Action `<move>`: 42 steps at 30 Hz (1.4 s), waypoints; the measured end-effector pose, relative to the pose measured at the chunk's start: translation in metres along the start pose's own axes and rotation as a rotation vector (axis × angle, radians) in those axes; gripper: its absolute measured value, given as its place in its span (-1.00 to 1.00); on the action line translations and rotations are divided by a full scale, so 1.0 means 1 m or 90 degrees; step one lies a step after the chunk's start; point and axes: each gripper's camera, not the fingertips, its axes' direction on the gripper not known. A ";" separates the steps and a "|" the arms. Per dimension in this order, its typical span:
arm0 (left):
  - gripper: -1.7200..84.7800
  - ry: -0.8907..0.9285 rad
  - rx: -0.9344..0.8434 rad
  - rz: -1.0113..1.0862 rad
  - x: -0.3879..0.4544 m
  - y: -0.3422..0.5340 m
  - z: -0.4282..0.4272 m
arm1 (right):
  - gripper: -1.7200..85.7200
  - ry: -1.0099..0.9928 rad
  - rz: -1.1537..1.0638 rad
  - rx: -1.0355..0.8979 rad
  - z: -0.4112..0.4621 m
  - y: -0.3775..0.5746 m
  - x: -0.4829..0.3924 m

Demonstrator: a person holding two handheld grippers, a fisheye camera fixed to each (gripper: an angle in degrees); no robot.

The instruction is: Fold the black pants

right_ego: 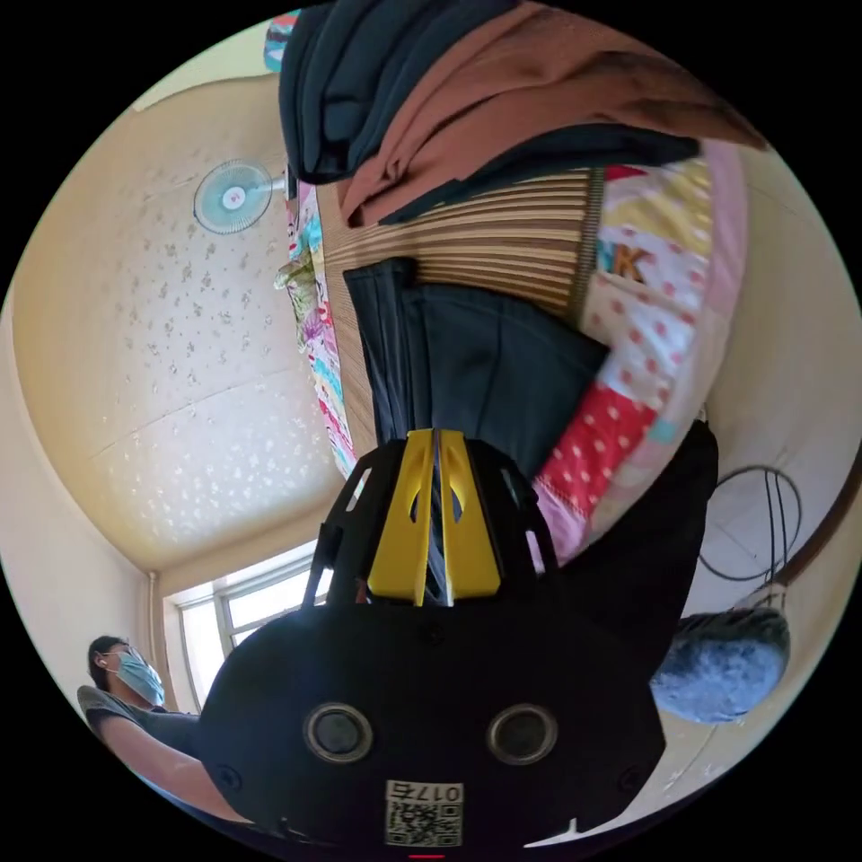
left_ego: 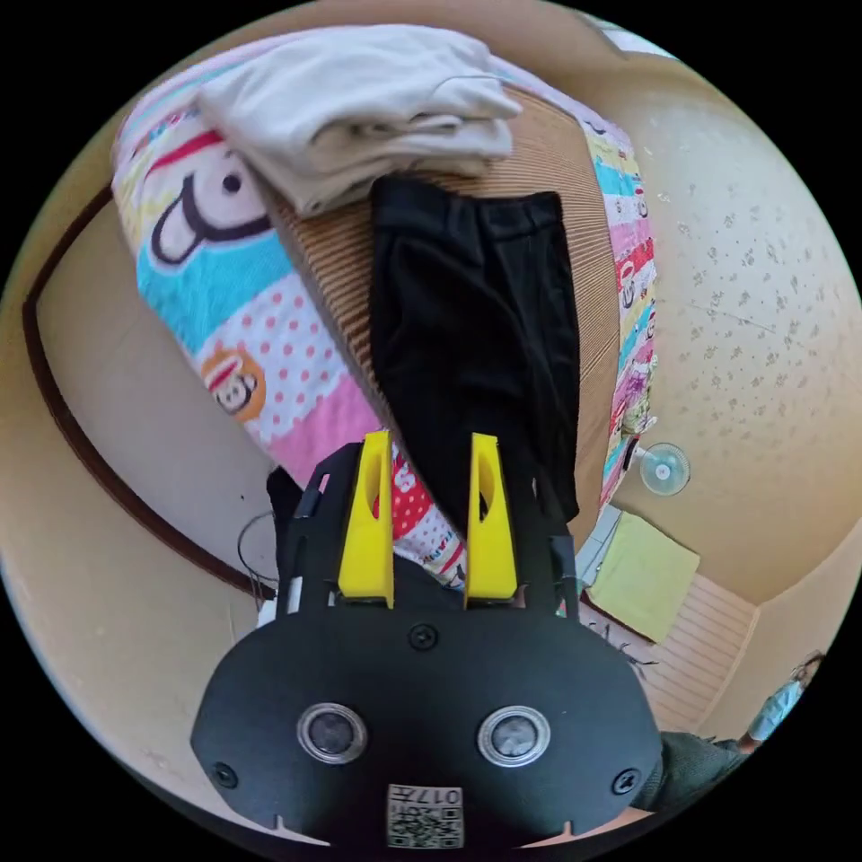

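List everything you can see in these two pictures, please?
black pants: one, black, laid flat on the striped mat
striped mat: one, tan, over the quilt
quilt: one, multicoloured cartoon print, under the mat
folded garment: one, cream, beyond the pants
clothes pile: several, dark blue and brown, on the mat
fan: one, pale blue
left gripper: yellow jaws apart, over the pants' end
right gripper: yellow jaws closed on the pants

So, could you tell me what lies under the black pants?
The black pants lie on a ribbed brown mat over a colourful cartoon bedsheet. Whatever is directly beneath the fabric is covered.
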 end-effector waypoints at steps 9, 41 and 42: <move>-0.67 -0.139 -0.107 0.220 0.106 -0.182 -0.001 | -0.95 -0.055 0.093 0.170 -0.063 0.092 0.059; -0.74 -0.134 -0.336 0.168 0.112 -0.255 0.004 | -0.95 -0.343 0.151 0.306 -0.015 0.123 0.098; -0.73 -0.133 -0.345 0.176 0.114 -0.250 0.005 | -0.95 -0.361 0.155 0.314 -0.014 0.124 0.100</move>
